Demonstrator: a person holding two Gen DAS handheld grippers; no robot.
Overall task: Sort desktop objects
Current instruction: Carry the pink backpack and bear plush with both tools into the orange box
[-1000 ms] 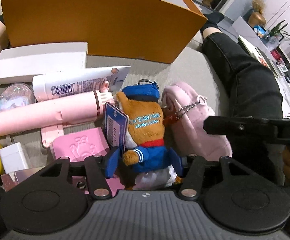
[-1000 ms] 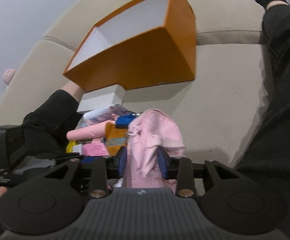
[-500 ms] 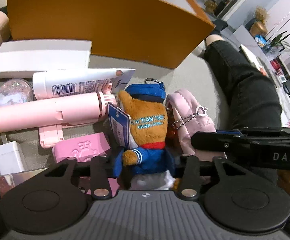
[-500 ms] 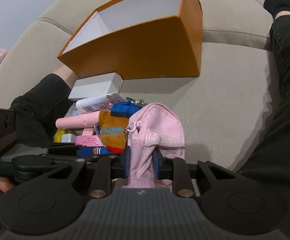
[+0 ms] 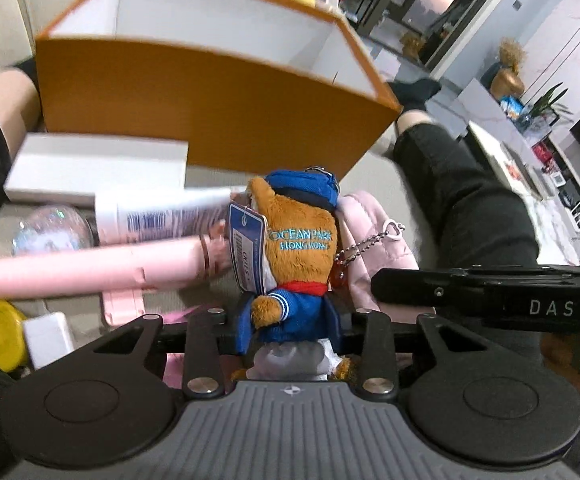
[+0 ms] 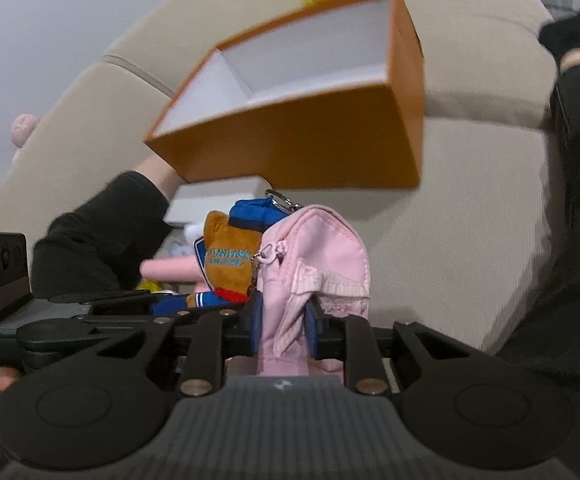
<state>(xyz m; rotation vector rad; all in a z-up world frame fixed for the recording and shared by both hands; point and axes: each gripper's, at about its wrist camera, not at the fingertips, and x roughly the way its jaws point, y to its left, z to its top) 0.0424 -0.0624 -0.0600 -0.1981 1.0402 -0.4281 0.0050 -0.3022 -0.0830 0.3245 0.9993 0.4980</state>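
On the sofa cushion just in front of the orange box [image 5: 210, 120], left tool [image 5: 290, 332] has just closed on the plush keychain [image 5: 297, 256] reading "OCEAN PARK HONG KONG"; right tool [image 6: 284, 324] pinches the pink pouch [image 6: 321, 256]. Their chains look tangled, so pulling apart might drag one loose.

Both wrist fisheyes look steeply down along their fingers, close over the clutter — each frame shares the orange box [image 5: 210, 120] [image 6: 309, 148] above centre and the plush keychain [image 5: 297, 248] [image 6: 230, 260].
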